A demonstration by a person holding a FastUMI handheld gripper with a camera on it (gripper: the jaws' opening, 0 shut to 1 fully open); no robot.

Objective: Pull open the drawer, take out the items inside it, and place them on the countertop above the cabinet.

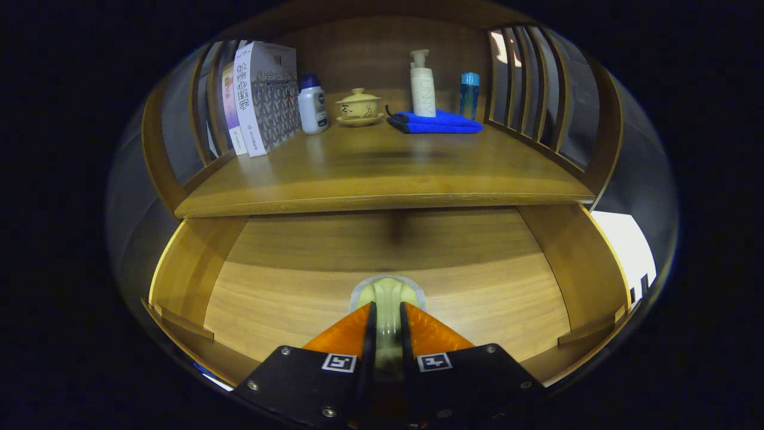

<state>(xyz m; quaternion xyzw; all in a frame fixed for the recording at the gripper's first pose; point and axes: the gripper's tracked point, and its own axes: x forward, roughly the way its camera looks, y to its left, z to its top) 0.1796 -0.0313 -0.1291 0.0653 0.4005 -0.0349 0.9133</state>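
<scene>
The wooden drawer (286, 286) is pulled out below me, and its bare bottom shows beyond my fingers. My gripper (387, 312) hangs over the drawer's front part, shut on a pale green rounded item (387, 291). The item's top sticks out just past the fingertips, and the rest of it is hidden between the fingers. A greyish rim shows around its top; I cannot tell what that is. The countertop (382, 179) lies above and beyond the drawer, its front edge overhanging the drawer's back part.
At the back of the countertop stand books (262, 95), a white bottle with a blue cap (312, 104), a yellow lidded cup on a saucer (358, 107), a pump bottle (422, 83) on a folded blue cloth (439, 122), and a blue bottle (470, 94). Slatted wooden rails (531, 83) flank both sides.
</scene>
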